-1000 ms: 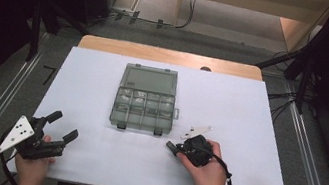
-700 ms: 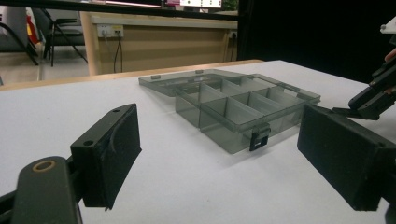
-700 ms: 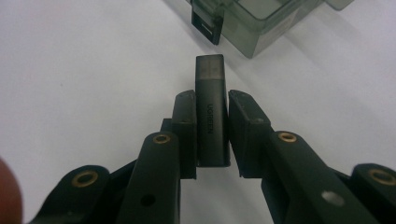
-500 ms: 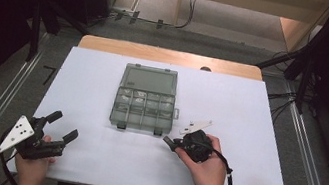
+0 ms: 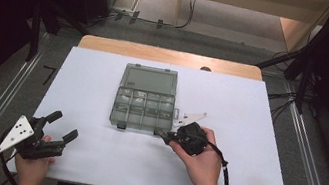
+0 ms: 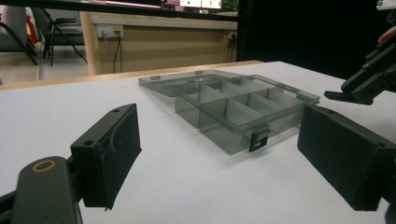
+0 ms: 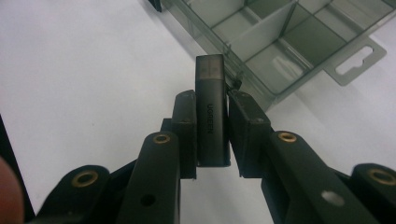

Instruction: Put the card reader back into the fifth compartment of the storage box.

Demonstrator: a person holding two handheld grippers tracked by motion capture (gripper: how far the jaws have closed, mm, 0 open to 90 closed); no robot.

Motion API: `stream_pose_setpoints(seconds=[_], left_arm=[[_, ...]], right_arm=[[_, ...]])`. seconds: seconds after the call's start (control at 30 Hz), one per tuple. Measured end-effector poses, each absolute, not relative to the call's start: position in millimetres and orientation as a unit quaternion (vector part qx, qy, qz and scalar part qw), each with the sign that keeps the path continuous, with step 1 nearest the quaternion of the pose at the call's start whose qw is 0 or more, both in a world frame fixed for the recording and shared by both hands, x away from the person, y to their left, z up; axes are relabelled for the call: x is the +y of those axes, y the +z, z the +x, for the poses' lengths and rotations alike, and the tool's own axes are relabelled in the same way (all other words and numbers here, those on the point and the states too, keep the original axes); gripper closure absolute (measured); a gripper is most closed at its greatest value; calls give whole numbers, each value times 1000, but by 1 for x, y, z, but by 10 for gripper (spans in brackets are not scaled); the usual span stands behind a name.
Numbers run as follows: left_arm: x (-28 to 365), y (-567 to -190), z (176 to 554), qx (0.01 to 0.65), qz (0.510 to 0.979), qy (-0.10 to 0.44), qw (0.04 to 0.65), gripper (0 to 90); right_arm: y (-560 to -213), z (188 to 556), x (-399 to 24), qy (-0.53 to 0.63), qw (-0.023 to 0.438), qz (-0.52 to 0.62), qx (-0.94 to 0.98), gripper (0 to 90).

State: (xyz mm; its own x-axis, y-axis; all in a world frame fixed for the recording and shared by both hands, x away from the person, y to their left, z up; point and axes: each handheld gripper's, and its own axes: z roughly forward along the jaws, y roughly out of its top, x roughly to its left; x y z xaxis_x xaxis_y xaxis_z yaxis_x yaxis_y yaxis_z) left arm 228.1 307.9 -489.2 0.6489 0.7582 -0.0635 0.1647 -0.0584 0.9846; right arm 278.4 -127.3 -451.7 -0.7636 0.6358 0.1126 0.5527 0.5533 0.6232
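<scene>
A smoky clear compartment box [image 5: 144, 104] lies open mid-table, its lid [image 5: 150, 78] folded flat behind it. My right gripper [image 5: 162, 134] hovers just off the box's front right corner, shut on a small dark adapter stick [image 7: 211, 112] with pale lettering; the stick's tip points at the box [image 7: 289, 42]. My left gripper [image 5: 63, 125] rests at the table's front left, open, with nothing between its jaws. In the left gripper view the box [image 6: 238, 109] lies ahead of that gripper [image 6: 224, 154], and the right gripper [image 6: 362, 88] shows at the right edge.
The white tabletop [image 5: 246, 136] has bare room on all sides of the box. Its wooden back edge [image 5: 168, 55] borders the floor. Metal rails [image 5: 308, 162] run along both sides, and cables lie on the floor behind.
My right gripper has risen and edged toward the box's front right corner, still holding the adapter stick. The left gripper has stayed put.
</scene>
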Motion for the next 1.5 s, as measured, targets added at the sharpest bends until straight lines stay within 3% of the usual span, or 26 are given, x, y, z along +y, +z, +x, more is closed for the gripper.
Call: stream_pose_setpoints(seconds=[1.5], left_arm=[[308, -489, 228, 341, 682, 248, 598, 139]], right_arm=[[-432, 306, -81, 347, 56, 305, 885, 711]])
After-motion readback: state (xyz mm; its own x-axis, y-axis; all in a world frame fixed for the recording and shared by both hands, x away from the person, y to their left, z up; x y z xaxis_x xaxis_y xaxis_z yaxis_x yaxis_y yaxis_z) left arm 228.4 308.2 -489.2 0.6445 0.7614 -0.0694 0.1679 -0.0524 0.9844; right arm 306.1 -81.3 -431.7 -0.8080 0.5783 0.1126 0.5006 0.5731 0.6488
